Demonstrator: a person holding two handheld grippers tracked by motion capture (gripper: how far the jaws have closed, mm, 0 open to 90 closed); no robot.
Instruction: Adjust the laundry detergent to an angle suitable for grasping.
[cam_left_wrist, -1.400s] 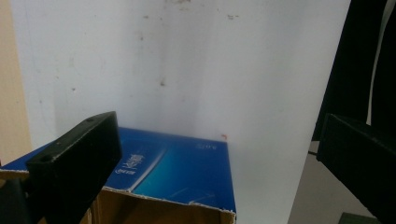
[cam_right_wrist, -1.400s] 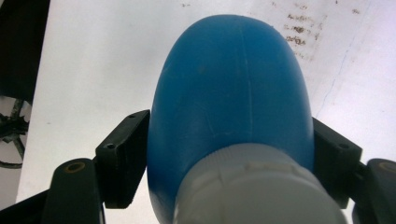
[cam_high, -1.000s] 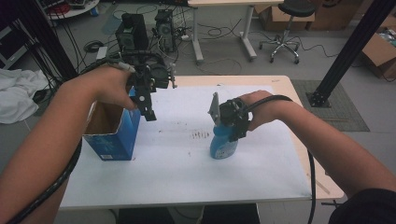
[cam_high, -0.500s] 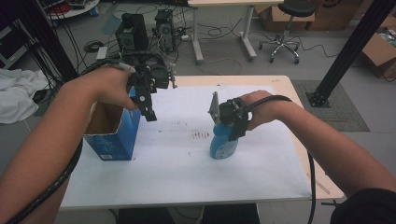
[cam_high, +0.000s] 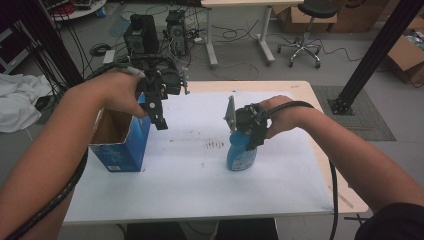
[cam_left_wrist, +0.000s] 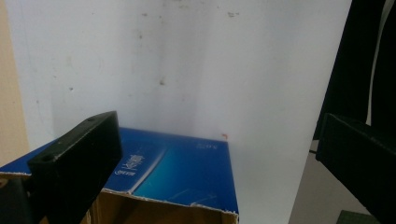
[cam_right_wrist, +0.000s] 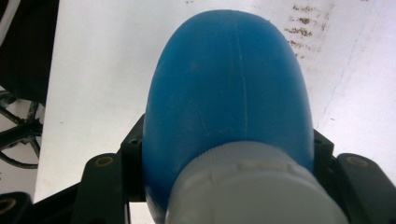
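A blue plastic bottle (cam_high: 242, 152) with a white cap (cam_right_wrist: 252, 186) stands upright on the white table sheet right of centre. My right gripper (cam_high: 247, 132) comes down over its top. The jaws have just been closing, and their pads now press on both sides of the bottle's shoulder (cam_right_wrist: 229, 93). An open blue cardboard box (cam_high: 120, 150) stands at the left. My left gripper (cam_high: 159, 117) hangs over the box's near right corner (cam_left_wrist: 187, 172), jaws wide open with nothing between them.
The white sheet (cam_high: 200, 190) covers the wooden table (cam_high: 305, 92) and carries a few brown smudges (cam_high: 215, 145) between box and bottle. Behind the table are computer towers (cam_high: 142, 30), cables, a desk and a rolling stool (cam_high: 312, 30). A black post (cam_high: 375, 50) stands at the right.
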